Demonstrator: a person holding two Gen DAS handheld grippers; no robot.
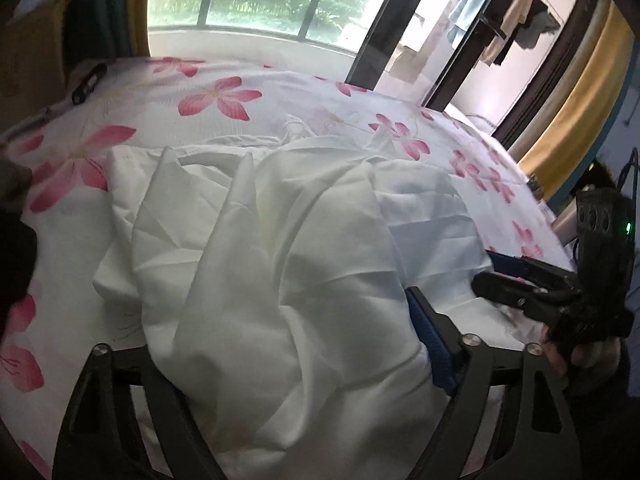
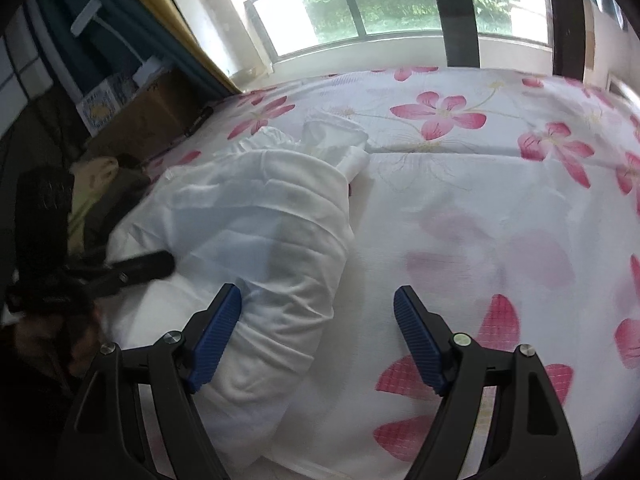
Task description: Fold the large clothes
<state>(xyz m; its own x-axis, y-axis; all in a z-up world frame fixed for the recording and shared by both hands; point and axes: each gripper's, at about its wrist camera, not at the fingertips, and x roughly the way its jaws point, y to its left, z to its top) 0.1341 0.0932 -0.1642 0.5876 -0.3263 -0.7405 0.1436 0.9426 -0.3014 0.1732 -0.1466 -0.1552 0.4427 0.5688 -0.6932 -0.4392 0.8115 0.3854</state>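
Note:
A large white garment (image 1: 280, 240) lies crumpled on the flowered bed sheet (image 1: 208, 100). In the left wrist view it bulges up between my left gripper's fingers; only the right blue pad (image 1: 434, 344) shows, the left one is buried under cloth. My left gripper (image 1: 296, 340) looks wide apart around the bunch. In the right wrist view the garment (image 2: 272, 232) is rolled into a thick fold. My right gripper (image 2: 316, 336) is open, its left pad (image 2: 216, 332) touching the fold, its right pad (image 2: 420, 340) over bare sheet. Each gripper shows in the other's view, the right one (image 1: 520, 280) and the left one (image 2: 132, 268).
The bed sheet (image 2: 480, 200) with pink flowers stretches to the window. A black pen-like object (image 1: 88, 82) lies at the far left edge. A cardboard box (image 2: 148, 120) and dark clothing (image 2: 100, 196) sit beside the bed. Hanging clothes (image 1: 520, 28) are at the far right.

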